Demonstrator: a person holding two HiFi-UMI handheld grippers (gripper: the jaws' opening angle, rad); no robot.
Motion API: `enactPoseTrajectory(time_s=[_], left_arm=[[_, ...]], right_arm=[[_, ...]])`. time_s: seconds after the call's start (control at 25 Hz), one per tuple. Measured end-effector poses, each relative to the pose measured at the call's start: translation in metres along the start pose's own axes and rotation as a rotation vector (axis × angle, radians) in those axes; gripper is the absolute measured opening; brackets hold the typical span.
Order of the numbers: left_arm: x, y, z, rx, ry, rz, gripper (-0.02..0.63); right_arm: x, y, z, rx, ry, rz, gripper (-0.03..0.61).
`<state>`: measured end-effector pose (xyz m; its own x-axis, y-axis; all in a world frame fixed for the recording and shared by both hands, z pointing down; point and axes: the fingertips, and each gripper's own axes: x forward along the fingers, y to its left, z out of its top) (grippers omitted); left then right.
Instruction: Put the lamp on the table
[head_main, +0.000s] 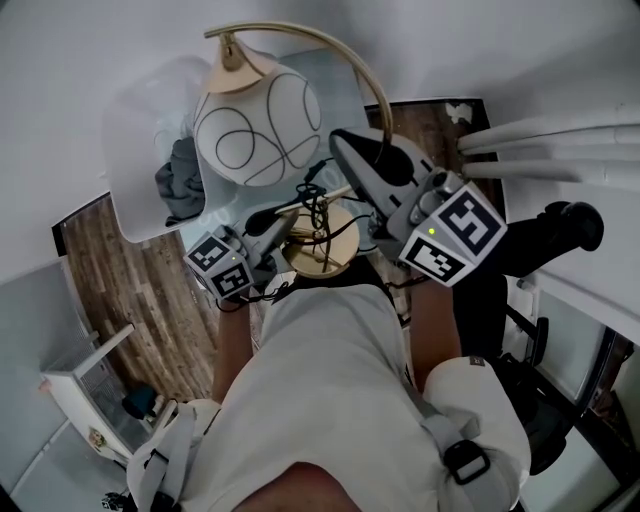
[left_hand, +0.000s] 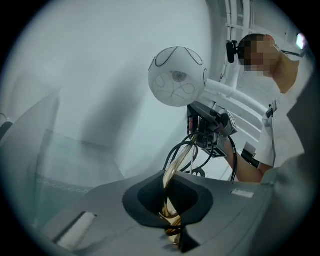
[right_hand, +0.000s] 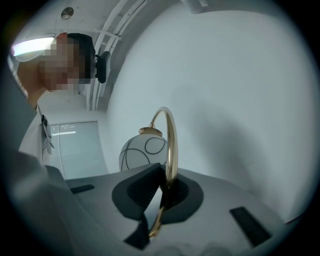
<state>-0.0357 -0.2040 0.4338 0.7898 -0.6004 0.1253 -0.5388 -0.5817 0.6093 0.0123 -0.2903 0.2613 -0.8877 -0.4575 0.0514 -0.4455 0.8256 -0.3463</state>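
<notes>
Beside the table (head_main: 140, 190), you carry the lamp (head_main: 258, 130) by its stem (right_hand: 172, 145), left gripper (left_hand: 172, 200) and right gripper (right_hand: 167, 185) both clamped on it, guarding against tipping.

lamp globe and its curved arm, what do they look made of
Globe: probably frosted white glass, maybe plastic; smooth matt surface with thin black lines. Curved arm: likely metal, polished brass-like finish, with bright gold reflections.

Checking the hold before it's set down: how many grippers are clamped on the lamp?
2. The left gripper is shut on the brass stem of the white-globed gold lamp, near its round base; the right gripper is shut on that stem further along.
</notes>
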Motion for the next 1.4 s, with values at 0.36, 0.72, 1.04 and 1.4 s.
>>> enactPoseTrajectory(time_s=[0.36, 0.72, 1.04, 1.4], left_arm=[[0.045, 0.036, 0.003, 0.008, -0.001, 0.014, -0.002], [0.065, 0.068, -0.001, 0.03, -0.01, 0.026, -0.002], [0.094, 0.101, -0.007, 0.038, -0.007, 0.032, -0.002], [0.117, 0.129, -0.019, 0.053, 0.004, 0.021, -0.002]], right_arm=[[0.006, -0.049, -0.006, -0.026, -0.001, 0.017, 0.001], [0.017, -0.076, -0.02, -0.022, -0.014, 0.032, 0.002], [0.022, -0.112, -0.033, -0.021, -0.015, 0.045, 0.001], [0.024, -0.137, -0.053, -0.008, -0.013, 0.043, 0.002]])
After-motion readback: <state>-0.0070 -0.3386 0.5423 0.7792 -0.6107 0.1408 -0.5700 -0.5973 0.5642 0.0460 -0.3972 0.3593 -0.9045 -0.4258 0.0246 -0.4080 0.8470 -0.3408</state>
